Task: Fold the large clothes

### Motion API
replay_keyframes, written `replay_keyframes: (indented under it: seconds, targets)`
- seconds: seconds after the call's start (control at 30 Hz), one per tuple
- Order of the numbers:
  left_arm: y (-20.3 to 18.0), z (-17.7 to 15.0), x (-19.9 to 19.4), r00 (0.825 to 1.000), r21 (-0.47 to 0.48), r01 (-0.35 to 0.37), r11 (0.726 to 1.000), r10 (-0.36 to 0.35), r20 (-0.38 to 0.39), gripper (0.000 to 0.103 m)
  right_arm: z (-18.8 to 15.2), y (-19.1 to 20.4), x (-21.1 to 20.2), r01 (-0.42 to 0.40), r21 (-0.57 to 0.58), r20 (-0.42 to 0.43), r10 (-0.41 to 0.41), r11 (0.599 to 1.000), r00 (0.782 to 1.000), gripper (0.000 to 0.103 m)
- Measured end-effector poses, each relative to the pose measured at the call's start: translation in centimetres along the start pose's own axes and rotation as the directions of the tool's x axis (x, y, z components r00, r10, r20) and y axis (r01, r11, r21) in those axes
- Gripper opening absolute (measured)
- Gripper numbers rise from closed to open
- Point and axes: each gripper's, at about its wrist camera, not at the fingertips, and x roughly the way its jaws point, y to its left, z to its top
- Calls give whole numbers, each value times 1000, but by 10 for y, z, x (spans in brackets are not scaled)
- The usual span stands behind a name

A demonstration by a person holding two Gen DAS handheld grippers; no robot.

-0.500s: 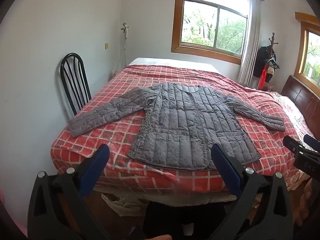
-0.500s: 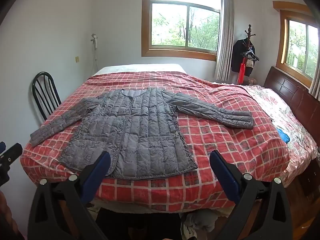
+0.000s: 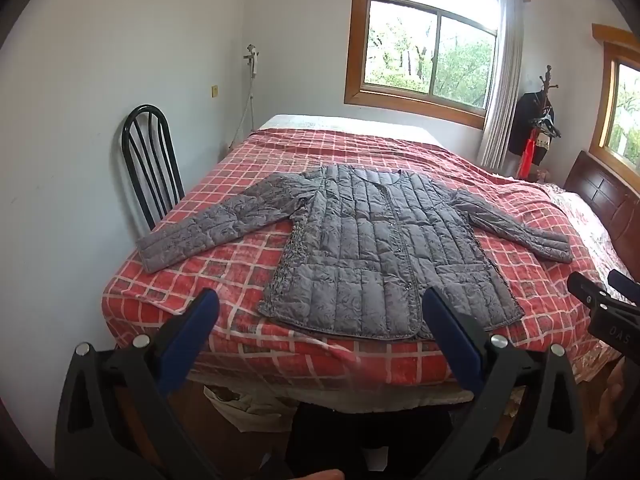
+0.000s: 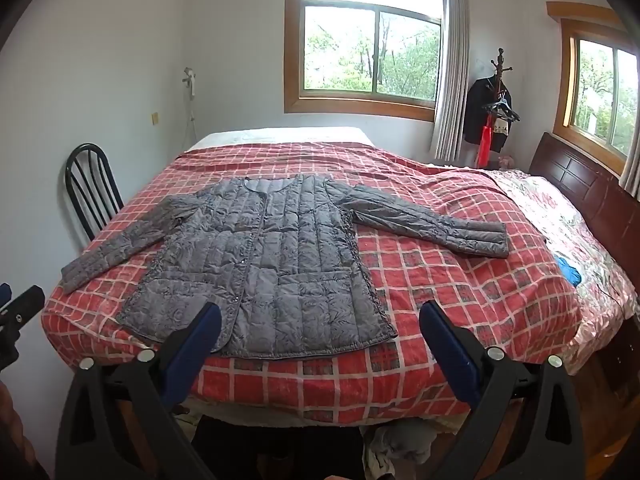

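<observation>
A grey quilted jacket lies flat and face up on the red checked bedspread, both sleeves spread out to the sides. It also shows in the right wrist view as the jacket on the bedspread. My left gripper hangs open before the near bed edge, short of the jacket's hem, nothing between its blue pads. My right gripper is likewise open and empty, a little off the hem's right corner. Each gripper peeks into the other's view at the frame edge.
A black chair stands against the wall left of the bed. A dark headboard runs along the right side, a coat rack stands in the far corner. A blue item lies on the right part of the bed. Clutter sits under the bed.
</observation>
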Motion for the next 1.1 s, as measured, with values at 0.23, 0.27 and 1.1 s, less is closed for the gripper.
replay_keyframes:
  seconds: [0.23,0.27,1.1]
  targets:
    - [-2,0,1,1000,2,0,1000,0,-3,100,0,4,3,-2,-2,0,2,1000,1000,99]
    - [-2,0,1,1000,3,-1,1000,1,-3,100,0,4,2,-2,-2,0,2,1000,1000,99]
    - [-2,-1,2,1000,1,-2,1000,2,-5,100,-1,3,4,0,0,-5,0,1000,1000,99]
